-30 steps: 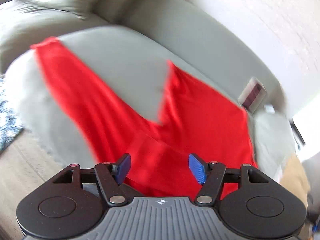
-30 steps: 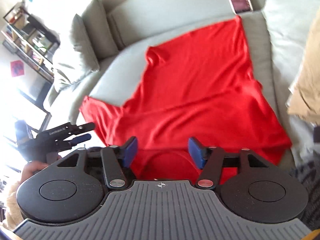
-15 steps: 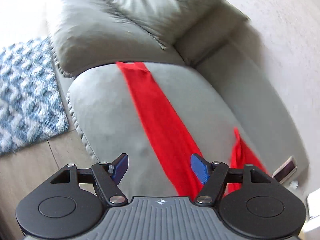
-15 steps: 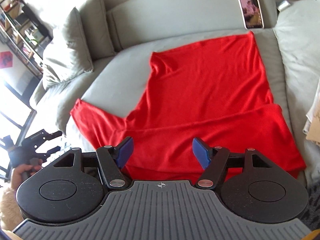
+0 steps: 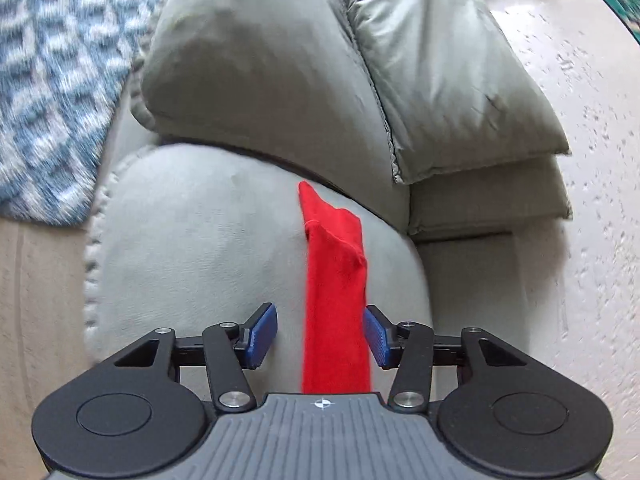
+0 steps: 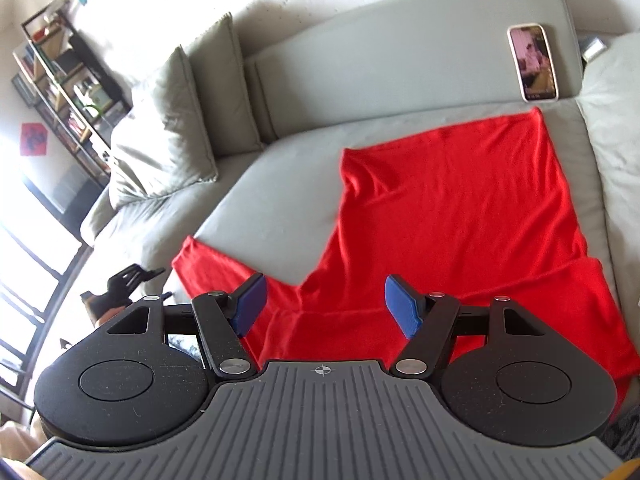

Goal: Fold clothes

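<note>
My left hand-held gripper [image 5: 320, 334] pointed down along the long sleeve [image 5: 335, 280] of the red garment [image 6: 452, 216], which ran as a narrow strip across the grey sofa's [image 6: 312, 184] seat cushion toward the gap below the loose back cushions [image 5: 452, 64]. Its jaws were closing with the sleeve between them; the right pad [image 5: 376, 336] sat just at the sleeve's edge, while the left pad [image 5: 260, 334] stood apart from the cloth, so nothing was gripped yet. The sleeve's cuff end lay pointed and slightly curled near the cushion seam. A blue-and-white patterned rug [image 5: 52, 72] showed on the floor off to the left.

My right hand-held gripper [image 6: 324, 306] hung released above the near edge of the garment, its blue pads [image 6: 400, 306] spread wide with red cloth below them but not pinched. From that view the garment lay spread across the sofa seat, its body reaching back toward the backrest, the left sleeve stretched out toward the seat's front left corner, and a fold running across the near right part. A phone [image 6: 533, 63] with a lit screen leaned against the backrest just beyond the garment's far corner. At the left edge, my other gripper showed dark beside the sleeve's end, and a shelving unit [image 6: 68, 84] stood against the wall.
</note>
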The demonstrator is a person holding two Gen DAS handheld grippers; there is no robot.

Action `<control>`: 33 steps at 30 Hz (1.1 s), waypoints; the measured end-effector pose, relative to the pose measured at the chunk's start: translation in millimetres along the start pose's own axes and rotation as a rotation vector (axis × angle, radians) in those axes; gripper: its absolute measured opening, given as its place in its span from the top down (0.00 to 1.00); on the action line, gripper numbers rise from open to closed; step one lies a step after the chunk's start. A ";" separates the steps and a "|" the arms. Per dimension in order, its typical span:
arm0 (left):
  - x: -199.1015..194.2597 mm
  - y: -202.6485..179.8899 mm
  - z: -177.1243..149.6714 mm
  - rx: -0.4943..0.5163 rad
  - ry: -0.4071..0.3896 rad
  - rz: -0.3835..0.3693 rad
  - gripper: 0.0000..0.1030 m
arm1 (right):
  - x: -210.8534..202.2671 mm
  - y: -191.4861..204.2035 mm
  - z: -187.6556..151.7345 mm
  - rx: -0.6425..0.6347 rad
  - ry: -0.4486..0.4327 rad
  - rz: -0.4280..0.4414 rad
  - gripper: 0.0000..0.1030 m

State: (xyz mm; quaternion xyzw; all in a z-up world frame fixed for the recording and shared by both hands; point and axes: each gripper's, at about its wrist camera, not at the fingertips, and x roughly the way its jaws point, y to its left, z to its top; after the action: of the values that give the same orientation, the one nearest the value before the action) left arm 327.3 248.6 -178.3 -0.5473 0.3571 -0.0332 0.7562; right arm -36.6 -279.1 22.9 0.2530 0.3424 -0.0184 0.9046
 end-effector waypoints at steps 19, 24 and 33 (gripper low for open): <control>51.2 -29.6 32.1 0.059 -0.046 0.127 0.96 | 34.3 48.9 -0.5 -0.141 0.043 0.099 0.31; 22.5 -74.7 4.6 0.325 -0.052 0.083 0.96 | 19.7 44.0 -1.9 -0.139 0.009 0.087 0.31; -73.8 -144.8 -96.4 0.679 -0.080 -0.067 0.96 | -21.7 -7.0 -3.0 0.040 -0.083 0.084 0.31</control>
State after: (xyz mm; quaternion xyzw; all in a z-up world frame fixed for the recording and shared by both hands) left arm 266.3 145.9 -32.0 -0.2766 0.2774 -0.1536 0.9072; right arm -56.4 -286.8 31.6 0.2842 0.2933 0.0022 0.9128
